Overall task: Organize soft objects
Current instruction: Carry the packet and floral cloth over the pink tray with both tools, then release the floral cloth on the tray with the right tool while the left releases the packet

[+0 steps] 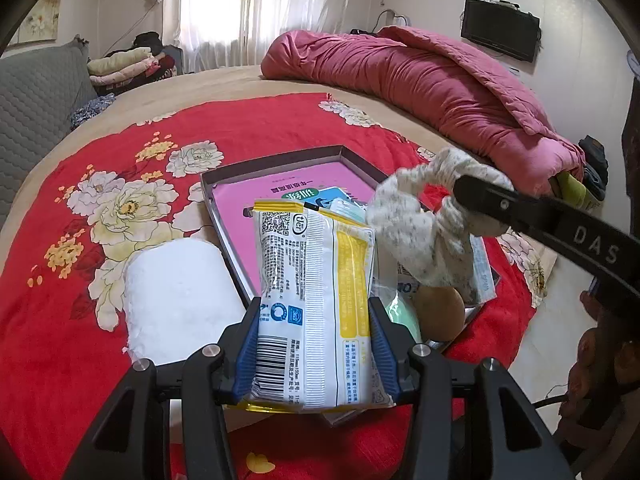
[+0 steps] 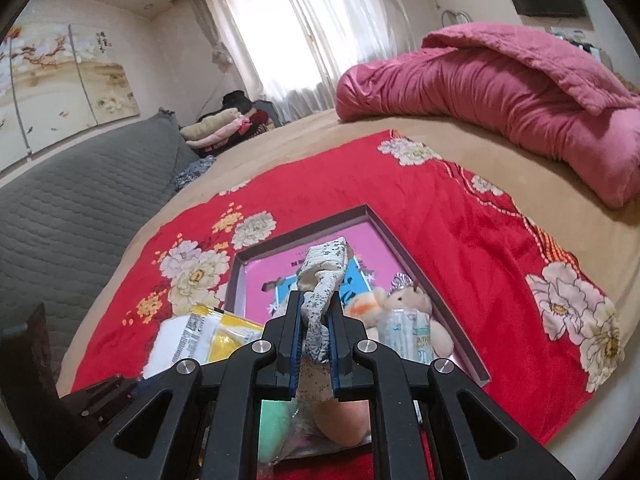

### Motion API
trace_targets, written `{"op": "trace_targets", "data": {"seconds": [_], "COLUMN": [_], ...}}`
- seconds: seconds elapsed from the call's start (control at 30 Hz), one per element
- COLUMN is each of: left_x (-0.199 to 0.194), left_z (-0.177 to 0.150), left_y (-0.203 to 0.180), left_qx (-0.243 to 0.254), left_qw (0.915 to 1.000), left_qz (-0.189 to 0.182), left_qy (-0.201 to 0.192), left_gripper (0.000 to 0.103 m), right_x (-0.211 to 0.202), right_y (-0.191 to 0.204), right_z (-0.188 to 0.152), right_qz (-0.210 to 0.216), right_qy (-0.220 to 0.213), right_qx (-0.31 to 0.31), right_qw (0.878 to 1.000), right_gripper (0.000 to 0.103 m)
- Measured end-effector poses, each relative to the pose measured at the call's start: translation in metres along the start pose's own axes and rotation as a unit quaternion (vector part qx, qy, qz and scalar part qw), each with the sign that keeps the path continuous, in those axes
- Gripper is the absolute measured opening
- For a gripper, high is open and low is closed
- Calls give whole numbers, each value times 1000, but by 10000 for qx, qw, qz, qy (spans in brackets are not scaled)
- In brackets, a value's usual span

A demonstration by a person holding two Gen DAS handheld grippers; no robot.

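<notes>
The tissue packet [image 1: 316, 308], white and yellow with a barcode, is sitting upright between the blue pads of your left gripper [image 1: 314, 344], which is pinching it by its lower half over the near edge of the shallow box [image 1: 280, 162]. Your right gripper [image 2: 314, 344] is pressed nearly together on a speckled cloth scrunchie [image 2: 322, 280], and the loop is hanging out past the fingertips above the box; in the left view the same scrunchie [image 1: 420, 216] is dangling beside the packet, just to its right. The box is lying on a red flowered blanket [image 1: 248, 128] spread over the bed, with a pink printed sheet [image 2: 276, 280] covering its floor. Inside the box you are looking at a small plush toy [image 2: 400, 304], a green sponge [image 2: 276, 428] and a round tan thing [image 1: 440, 312] that may be a puff, though the view is too crowded to say. A white toilet roll [image 1: 176, 300] is resting on the blanket just left of the box. A rolled pink quilt [image 1: 420, 80] is lying well apart at the far side of the bed.
</notes>
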State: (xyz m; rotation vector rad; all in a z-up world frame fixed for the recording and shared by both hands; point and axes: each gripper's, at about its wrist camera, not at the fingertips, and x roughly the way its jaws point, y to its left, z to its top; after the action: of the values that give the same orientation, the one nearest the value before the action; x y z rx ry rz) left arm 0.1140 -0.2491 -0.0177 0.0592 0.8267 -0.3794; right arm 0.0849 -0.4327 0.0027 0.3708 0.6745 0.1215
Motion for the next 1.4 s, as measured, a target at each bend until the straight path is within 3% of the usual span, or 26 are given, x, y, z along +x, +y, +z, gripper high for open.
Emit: {"op": "trace_targets", "data": {"seconds": [0.3, 0.57, 0.63, 1.1, 1.4], "left_x": [6, 13, 15, 31, 39], "left_z": [3, 6, 7, 14, 19], "left_y": [4, 7, 8, 18, 18], "left_qx": [-81, -140, -157, -433, -362], "left_qw": [9999, 9998, 9998, 9979, 9981], "left_qz": [-35, -83, -100, -401, -433], "left_qy": [56, 95, 108, 276, 253], "left_gripper": [50, 50, 50, 54, 56], "right_x": [15, 11, 6, 1, 1], "right_y": [1, 5, 6, -3, -3], "right_z": [-5, -4, -2, 1, -1], "right_qz": [-333, -473, -452, -499, -571], "right_qy": [159, -45, -179, -252, -244], "right_qx": [-292, -497, -490, -258, -262], "right_qw": [9989, 9976, 9976, 9981, 9977], "right_gripper": [18, 53, 57, 59, 61]}}
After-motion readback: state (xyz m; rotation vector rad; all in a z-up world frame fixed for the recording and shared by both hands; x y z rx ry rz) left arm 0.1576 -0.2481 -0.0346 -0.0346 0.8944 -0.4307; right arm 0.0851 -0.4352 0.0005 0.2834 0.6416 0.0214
